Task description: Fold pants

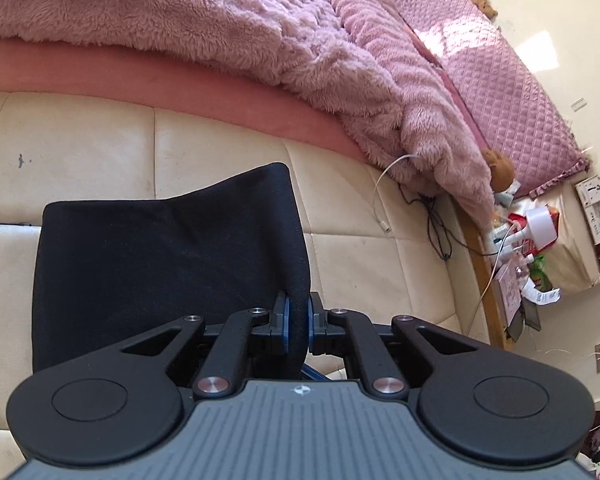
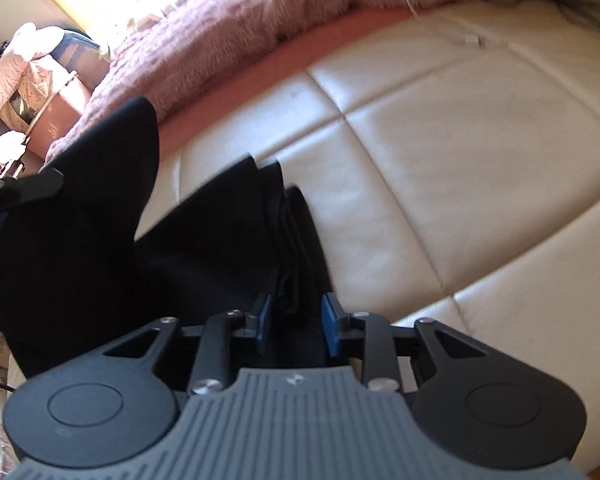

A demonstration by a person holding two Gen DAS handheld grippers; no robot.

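Observation:
The black pants (image 1: 160, 264) are folded and held up over a cream leather cushioned surface (image 1: 220, 168). My left gripper (image 1: 298, 320) is shut on the right edge of the pants fabric, which hangs between its blue pads. In the right wrist view the pants (image 2: 200, 248) show several stacked layers. My right gripper (image 2: 296, 320) holds a thick bunch of these layers between its blue pads, with the jaws partly closed on it. The left gripper (image 2: 28, 188) shows at the far left of the right wrist view, gripping a raised corner of the pants.
A fluffy pink blanket (image 1: 220, 28) lies on a pink mattress edge (image 1: 180, 80) behind the cushion. A white cable (image 1: 384, 184) and black cables (image 1: 432, 220) lie at the right. A cluttered bedside table (image 1: 540, 248) stands far right.

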